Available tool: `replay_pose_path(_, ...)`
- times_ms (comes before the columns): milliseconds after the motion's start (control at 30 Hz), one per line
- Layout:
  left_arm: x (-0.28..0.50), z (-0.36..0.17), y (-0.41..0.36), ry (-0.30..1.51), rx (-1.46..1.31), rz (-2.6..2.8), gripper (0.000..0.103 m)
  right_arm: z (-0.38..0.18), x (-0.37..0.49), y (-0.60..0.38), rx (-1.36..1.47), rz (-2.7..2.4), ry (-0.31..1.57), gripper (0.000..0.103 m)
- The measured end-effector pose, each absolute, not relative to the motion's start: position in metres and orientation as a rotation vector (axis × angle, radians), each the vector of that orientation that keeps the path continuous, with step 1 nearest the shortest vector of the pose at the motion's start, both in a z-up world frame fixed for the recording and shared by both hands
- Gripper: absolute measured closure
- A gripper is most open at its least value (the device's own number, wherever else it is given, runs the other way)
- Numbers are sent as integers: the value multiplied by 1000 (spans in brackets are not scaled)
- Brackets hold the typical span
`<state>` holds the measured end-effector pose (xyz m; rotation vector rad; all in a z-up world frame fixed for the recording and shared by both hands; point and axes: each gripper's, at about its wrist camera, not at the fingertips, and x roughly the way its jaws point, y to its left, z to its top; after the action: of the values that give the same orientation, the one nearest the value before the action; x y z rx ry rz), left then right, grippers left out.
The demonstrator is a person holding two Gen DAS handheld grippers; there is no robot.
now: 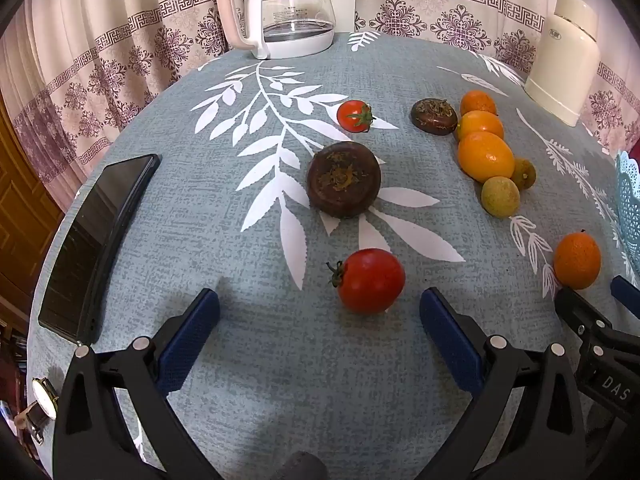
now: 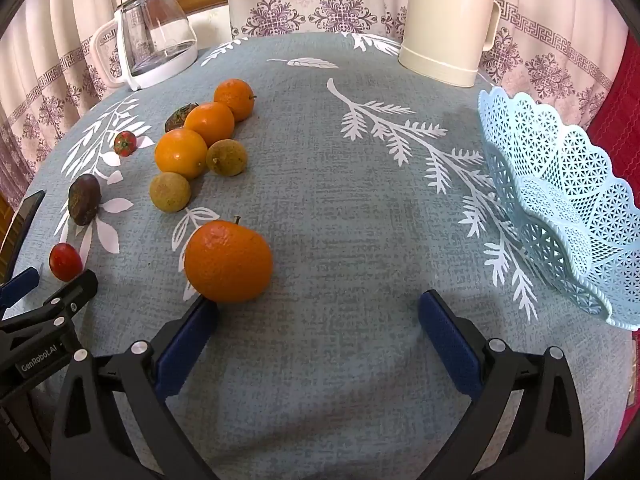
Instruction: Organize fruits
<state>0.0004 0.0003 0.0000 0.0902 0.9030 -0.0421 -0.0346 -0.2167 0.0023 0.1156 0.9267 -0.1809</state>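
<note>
Meanwhile, on a round table under a grey-blue leaf-print cloth (image 2: 320, 160), both hand-held tongs stand spread wide and empty. Seen from the left wrist, the left gripper (image 1: 320, 312) hangs tilted down over the cloth, with a red tomato (image 1: 370, 280) lying just ahead of its blue pads, nearer the right one and touching neither. Beyond the tomato at 12 o'clock sits a dark brown round fruit (image 1: 343, 178), and farther off at 12 a smaller tomato (image 1: 354, 116). Toward 1 o'clock a row of oranges (image 1: 485, 156) runs beside a second brown fruit (image 1: 434, 116) and two small greenish fruits (image 1: 500, 196). A black phone (image 1: 96, 244) lies at 9 o'clock, a glass kettle (image 1: 288, 8) at 12 by the far edge. Seen from the right wrist, the right gripper (image 2: 320, 312) points down at bare cloth, and a lone orange (image 2: 228, 260) rests right at the tip of its left pad; whether they touch cannot be told. A pale blue lattice basket (image 2: 560, 208) waits empty at 2 o'clock, a cream jug (image 2: 446, 20) behind it at 1.
</note>
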Motion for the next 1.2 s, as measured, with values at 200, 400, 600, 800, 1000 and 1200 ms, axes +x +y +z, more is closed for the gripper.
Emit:
replay_pose_path(200, 1, 0, 1, 904, 90, -42, 2, 0, -36, -219, 111, -184, 930, 5)
replay_pose_path(400, 1, -1, -4, 904, 88, -37, 2, 2, -31, -217, 112, -176, 934, 5)
replay_pose_path(600, 2, 0, -4, 904, 89, -37, 2, 1, -35, -218, 119, -158, 929, 5)
replay_pose_path(800, 1, -1, -4, 904, 86, -38, 2, 3, -42, -224, 160, -119, 906, 5)
replay_pose_path(1000, 1, -1, -4, 904, 85, -39, 2, 7, -52, -237, 263, -34, 858, 5)
replay_pose_path(1200, -2, 6, 6, 880, 26, -64, 2, 9, -53, -234, 276, 19, 846, 5)
